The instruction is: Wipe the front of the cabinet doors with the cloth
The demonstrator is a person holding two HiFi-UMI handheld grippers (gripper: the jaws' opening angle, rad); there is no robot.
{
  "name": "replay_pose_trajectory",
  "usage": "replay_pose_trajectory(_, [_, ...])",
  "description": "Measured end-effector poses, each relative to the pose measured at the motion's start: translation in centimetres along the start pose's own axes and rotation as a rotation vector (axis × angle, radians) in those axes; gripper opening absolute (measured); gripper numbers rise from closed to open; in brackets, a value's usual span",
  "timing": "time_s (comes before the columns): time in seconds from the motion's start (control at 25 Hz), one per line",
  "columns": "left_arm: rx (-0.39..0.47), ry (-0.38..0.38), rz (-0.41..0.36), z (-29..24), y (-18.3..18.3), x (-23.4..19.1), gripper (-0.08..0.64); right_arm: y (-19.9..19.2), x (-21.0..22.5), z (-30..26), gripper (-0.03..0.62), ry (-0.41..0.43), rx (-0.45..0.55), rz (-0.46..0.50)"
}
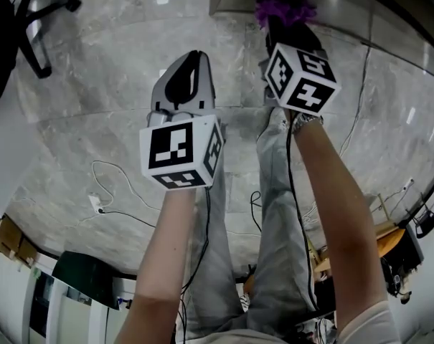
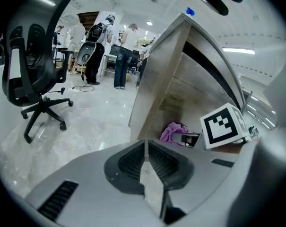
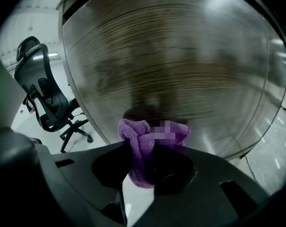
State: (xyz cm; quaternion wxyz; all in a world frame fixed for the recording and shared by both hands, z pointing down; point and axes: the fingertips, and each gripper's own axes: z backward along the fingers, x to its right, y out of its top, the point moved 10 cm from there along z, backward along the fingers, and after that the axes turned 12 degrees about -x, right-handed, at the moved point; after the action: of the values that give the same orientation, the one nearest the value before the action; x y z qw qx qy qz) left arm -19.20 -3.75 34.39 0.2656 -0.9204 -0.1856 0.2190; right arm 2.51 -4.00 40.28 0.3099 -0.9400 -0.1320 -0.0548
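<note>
Your right gripper (image 3: 143, 167) pinches the cloth (image 3: 135, 136) so its bunch faces the cabinet door (image 3: 171, 56) just ahead. Your left gripper (image 2: 147, 163) idles, jaws together, empty.

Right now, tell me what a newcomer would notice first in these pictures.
The bright purple cloth stands out first. It is bunched in the jaws of the right gripper and held up to the wood-grain cabinet door, which fills the right gripper view. The left gripper hangs beside it, jaws together and empty. A black office chair stands on the pale marble floor to the left.
</note>
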Motion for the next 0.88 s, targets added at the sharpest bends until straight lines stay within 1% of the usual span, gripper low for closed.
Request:
replay_pose_trajectory(0.24, [-0.025,0.029,0.033,1.7,-1.7,-4.8,0.031,0.0,-6.5,-1.7,0.120,0.049,-0.011,0.023])
replay_pose_trajectory(0.4, [-0.016,0.035,0.032,2.5,-1.7,-6.2,0.031,0.2,-8.6,-2.0,0.120,0.075,-0.005,0.010])
replay_pose_trajectory(0.48, [-0.007,0.047,0.029,2.7,-1.7,-6.6,0.031,0.0,-9.8,-2.0,0.120,0.114,0.008,0.041])
replay_pose_trajectory(0.6, [-0.002,0.068,0.041,2.5,-2.3,-6.7,0.031,-1.2,-11.0,-2.0,0.120,0.177,0.016,0.124])
replay_pose_trajectory(0.76, [-0.014,0.078,0.044,1.8,-3.7,-5.2,0.031,-3.6,-10.9,-0.8,0.120,0.243,-0.010,0.143])
replay_pose_trajectory(0.88, [-0.020,0.068,0.046,0.9,-4.3,-2.4,0.031,-5.5,-8.7,0.4,0.120,0.256,-0.044,0.159])
